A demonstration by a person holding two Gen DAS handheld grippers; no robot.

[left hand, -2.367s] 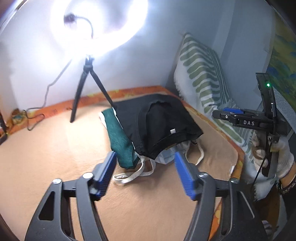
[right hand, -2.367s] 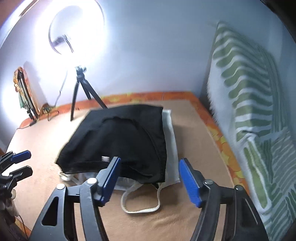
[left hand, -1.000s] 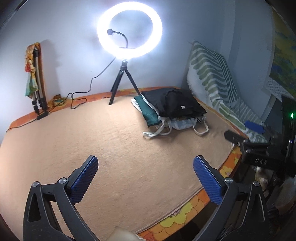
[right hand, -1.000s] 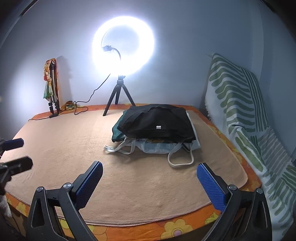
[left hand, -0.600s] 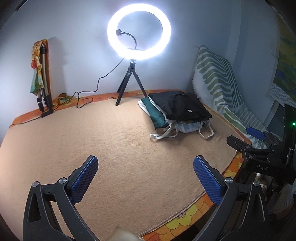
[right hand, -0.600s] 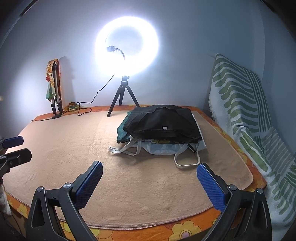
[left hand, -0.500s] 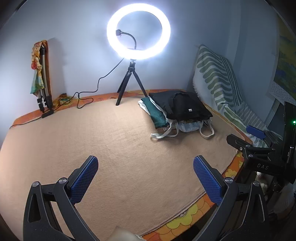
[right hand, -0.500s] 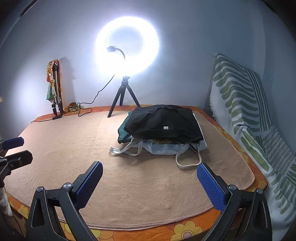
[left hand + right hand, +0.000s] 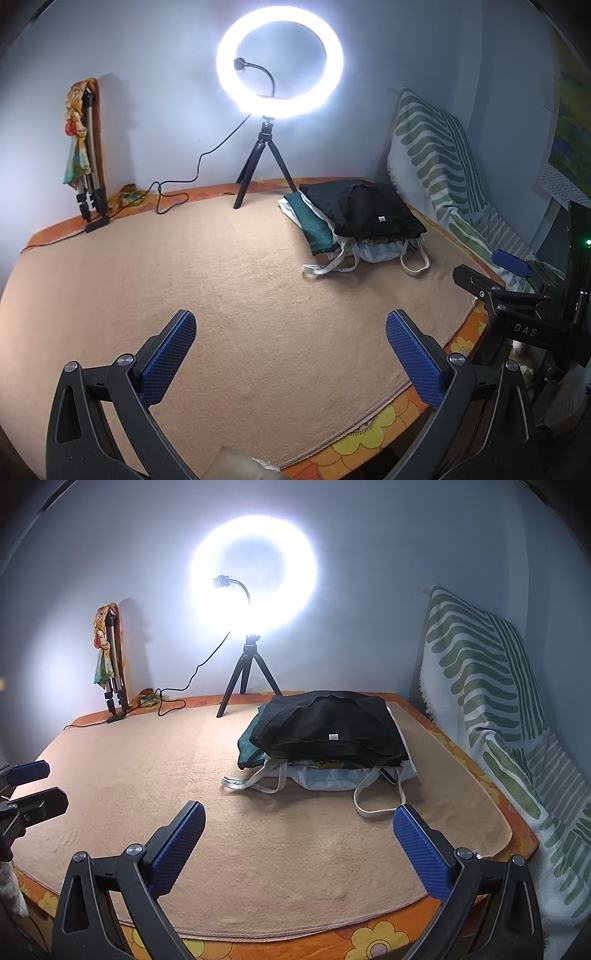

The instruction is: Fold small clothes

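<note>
Nearest me, the left gripper (image 9: 291, 345) and the right gripper (image 9: 298, 837) both hung spread wide and empty over the near edge of the tan blanket (image 9: 155, 775). Farther back, well apart from both, the clothes pile (image 9: 325, 734) lay on the blanket, a folded black garment (image 9: 369, 214) on top. Behind it stood the ring light (image 9: 279, 62) against the wall.

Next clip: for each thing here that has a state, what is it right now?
Left gripper: open, empty.
Right gripper: open, empty.
Black garment: folded, on top of the pile.
Green garment: folded, under the black one.
White tote bag: bottom of pile, straps splayed out.
Ring light: on.
</note>
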